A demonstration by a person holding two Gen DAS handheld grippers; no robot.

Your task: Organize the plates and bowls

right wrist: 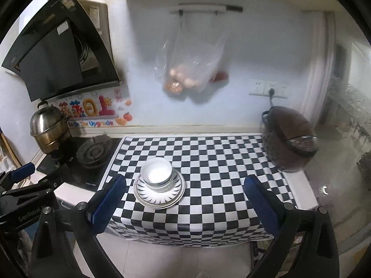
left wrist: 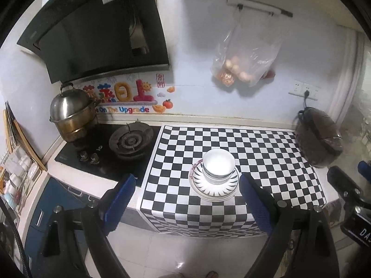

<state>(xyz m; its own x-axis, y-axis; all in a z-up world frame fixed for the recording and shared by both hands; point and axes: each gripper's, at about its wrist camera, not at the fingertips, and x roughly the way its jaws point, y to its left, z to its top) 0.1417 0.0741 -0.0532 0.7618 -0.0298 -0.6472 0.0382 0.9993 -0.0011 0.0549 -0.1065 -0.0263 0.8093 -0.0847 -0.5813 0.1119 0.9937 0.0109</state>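
A stack of white bowls [left wrist: 218,165] sits on a stack of plates [left wrist: 214,191] with a dark leaf-pattern rim, near the front of the checkered counter mat [left wrist: 266,153]. The same bowls [right wrist: 156,173] and plates [right wrist: 159,195] show in the right wrist view. My left gripper [left wrist: 186,193] is open and empty, held back in front of the counter edge, short of the stack. My right gripper [right wrist: 185,194] is open and empty, also held back, with the stack just inside its left finger [right wrist: 109,202].
A gas hob [left wrist: 131,140] with a steel steamer pot [left wrist: 70,113] lies left of the mat. A brown rice cooker [left wrist: 317,139] stands at the right end. A plastic bag of eggs [left wrist: 243,58] hangs on the wall. A range hood [left wrist: 97,27] hangs above the hob.
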